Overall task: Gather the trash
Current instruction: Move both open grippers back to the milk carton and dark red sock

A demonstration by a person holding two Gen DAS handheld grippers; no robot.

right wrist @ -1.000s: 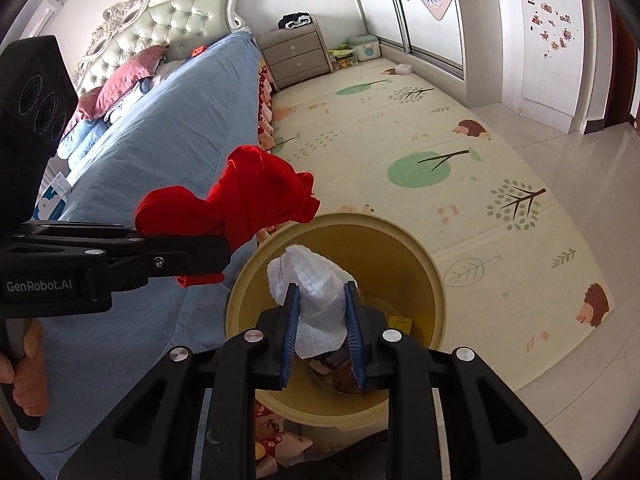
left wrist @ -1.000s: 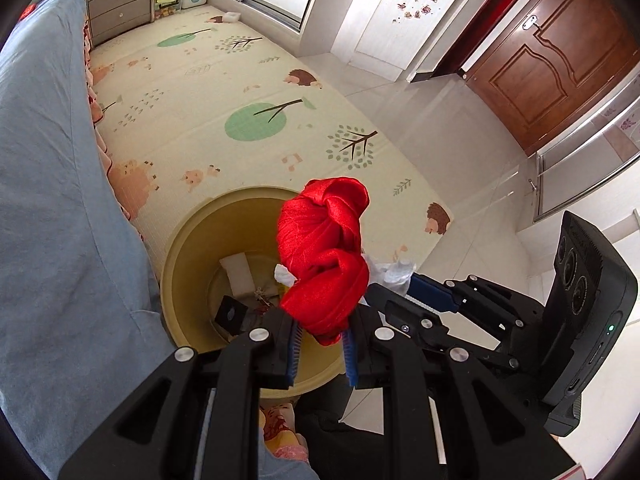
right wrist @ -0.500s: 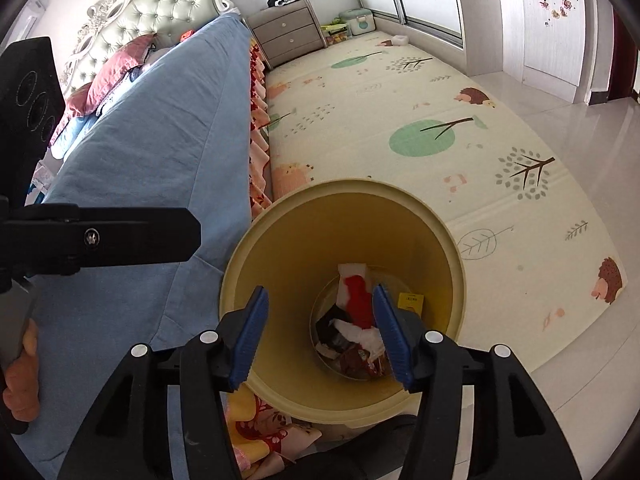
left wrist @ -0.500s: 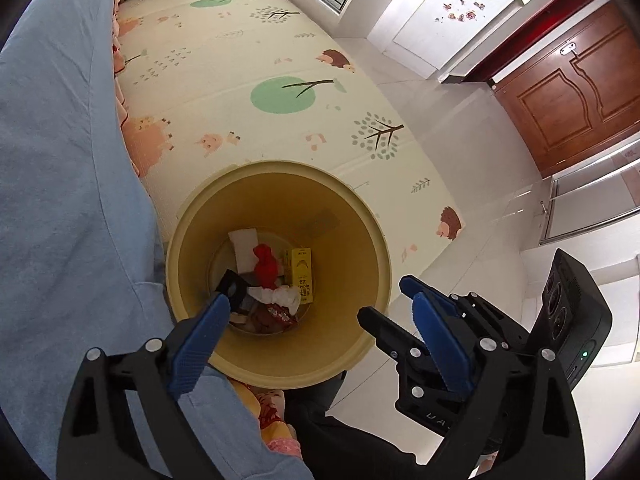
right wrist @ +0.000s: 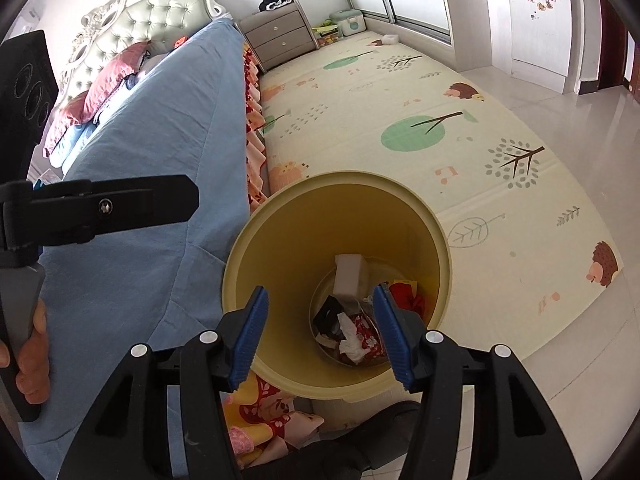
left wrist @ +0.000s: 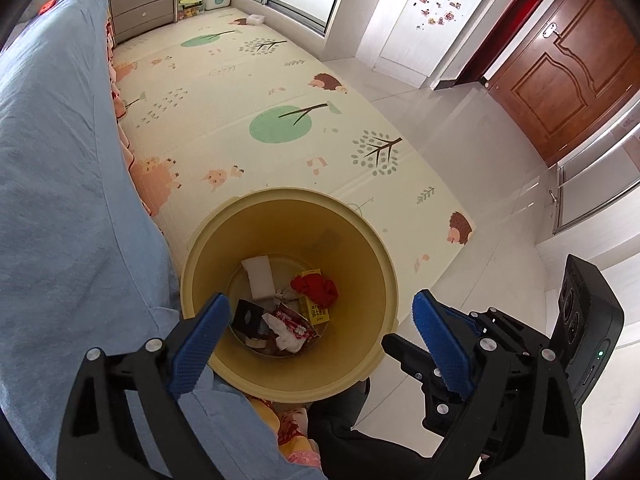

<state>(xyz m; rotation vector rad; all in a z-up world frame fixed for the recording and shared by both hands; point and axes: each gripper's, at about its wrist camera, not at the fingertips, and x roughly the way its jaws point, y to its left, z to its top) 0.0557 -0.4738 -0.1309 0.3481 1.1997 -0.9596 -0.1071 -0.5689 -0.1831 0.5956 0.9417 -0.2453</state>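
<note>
You hold both the left gripper (left wrist: pixel 316 344) and right gripper (right wrist: pixel 322 334) released and empty above the yellow bin (left wrist: pixel 224 232), where the red cloth (left wrist: pixel 315 287) and crumpled tissue (right wrist: pixel 352 342) lie at the bottom.

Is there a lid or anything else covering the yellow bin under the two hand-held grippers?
No. The yellow bin has an open mouth with no lid, and both the left hand-held gripper and right hand-held gripper hover above it, jaws open and empty.

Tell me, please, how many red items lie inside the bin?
2: a red cloth at the bottom's right side, and a red patterned wrapper nearer the grippers; more may be buried.
</note>
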